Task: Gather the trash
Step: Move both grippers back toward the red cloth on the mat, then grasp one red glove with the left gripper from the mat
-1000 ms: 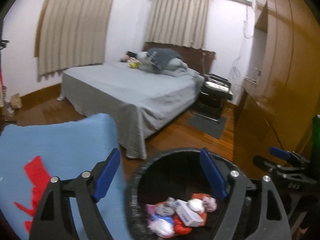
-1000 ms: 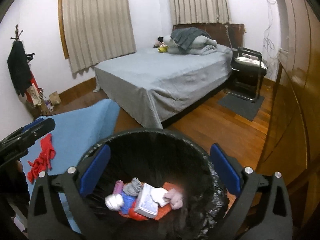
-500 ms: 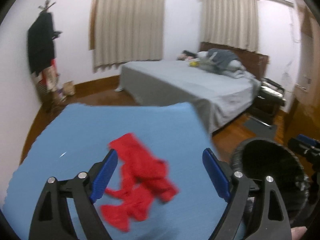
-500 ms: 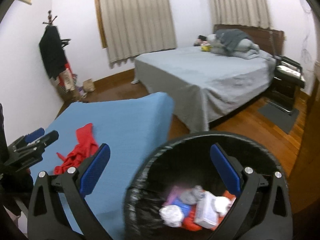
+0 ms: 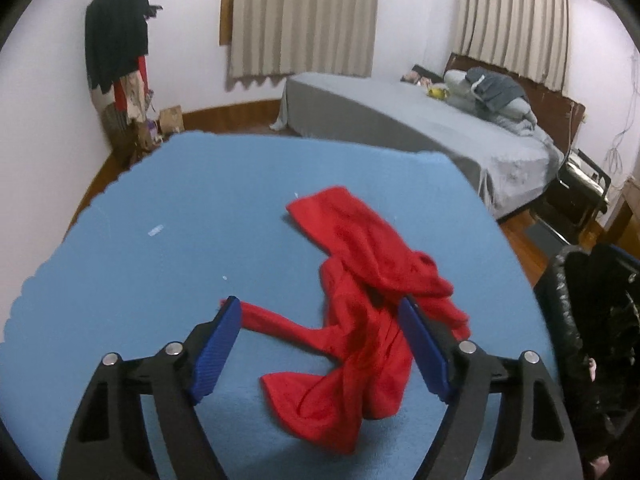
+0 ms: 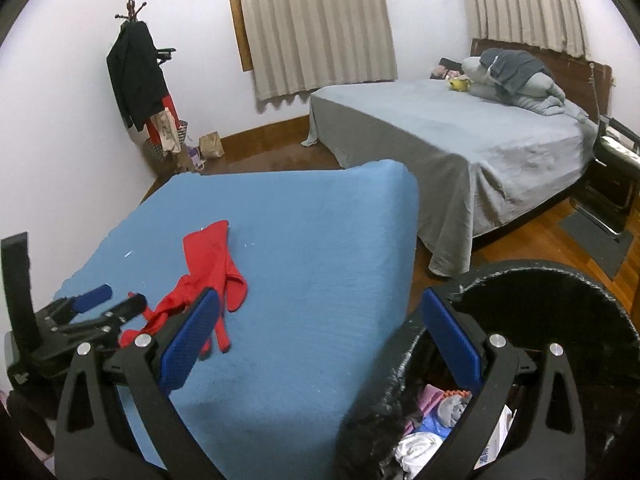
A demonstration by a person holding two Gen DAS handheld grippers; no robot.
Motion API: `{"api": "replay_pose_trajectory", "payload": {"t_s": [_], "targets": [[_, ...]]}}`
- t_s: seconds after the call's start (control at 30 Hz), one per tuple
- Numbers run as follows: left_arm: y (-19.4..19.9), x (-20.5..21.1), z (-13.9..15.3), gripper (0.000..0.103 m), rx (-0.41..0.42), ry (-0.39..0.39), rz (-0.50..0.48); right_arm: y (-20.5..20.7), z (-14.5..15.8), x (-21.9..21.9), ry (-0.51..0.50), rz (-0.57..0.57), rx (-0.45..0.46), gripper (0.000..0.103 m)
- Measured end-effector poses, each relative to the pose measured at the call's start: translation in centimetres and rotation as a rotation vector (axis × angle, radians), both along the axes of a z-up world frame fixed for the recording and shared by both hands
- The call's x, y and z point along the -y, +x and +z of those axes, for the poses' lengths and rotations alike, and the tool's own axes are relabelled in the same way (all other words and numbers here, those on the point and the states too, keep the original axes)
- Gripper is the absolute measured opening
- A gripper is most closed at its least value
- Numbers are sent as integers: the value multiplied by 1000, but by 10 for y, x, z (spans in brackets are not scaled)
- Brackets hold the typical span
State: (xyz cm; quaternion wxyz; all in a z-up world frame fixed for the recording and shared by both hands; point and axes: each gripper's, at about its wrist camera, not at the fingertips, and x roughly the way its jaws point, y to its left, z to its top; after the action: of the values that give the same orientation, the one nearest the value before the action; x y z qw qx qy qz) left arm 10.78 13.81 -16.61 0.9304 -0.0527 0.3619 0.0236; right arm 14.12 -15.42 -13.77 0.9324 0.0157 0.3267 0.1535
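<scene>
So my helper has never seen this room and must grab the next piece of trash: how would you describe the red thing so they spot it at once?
Find the blue padded surface between the grey bed and the black trash bin. On it lies a crumpled red cloth, near the side towards the bin, with the left gripper closing around it. It is the only red item and the only large thing on the blue.

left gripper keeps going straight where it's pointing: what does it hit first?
Most likely the red cloth lying on the blue pad; the closing left gripper already straddles part of it, pads not yet pressing.
</scene>
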Motion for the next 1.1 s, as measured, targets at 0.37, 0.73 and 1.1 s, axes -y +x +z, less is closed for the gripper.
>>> {"api": "replay_pose_trajectory", "payload": {"t_s": [0.37,0.73,1.1], "targets": [[13,5,-28,31,-108,-44,-43,13,-11,-8,-23,5,-18,97],[1,-15,-1,13,-14,-80,14,20,-9,-35,-50,69,-12,97],[2,-70,14,13,27,-34,125,39,-21,-84,-54,139,-38,97]]}}
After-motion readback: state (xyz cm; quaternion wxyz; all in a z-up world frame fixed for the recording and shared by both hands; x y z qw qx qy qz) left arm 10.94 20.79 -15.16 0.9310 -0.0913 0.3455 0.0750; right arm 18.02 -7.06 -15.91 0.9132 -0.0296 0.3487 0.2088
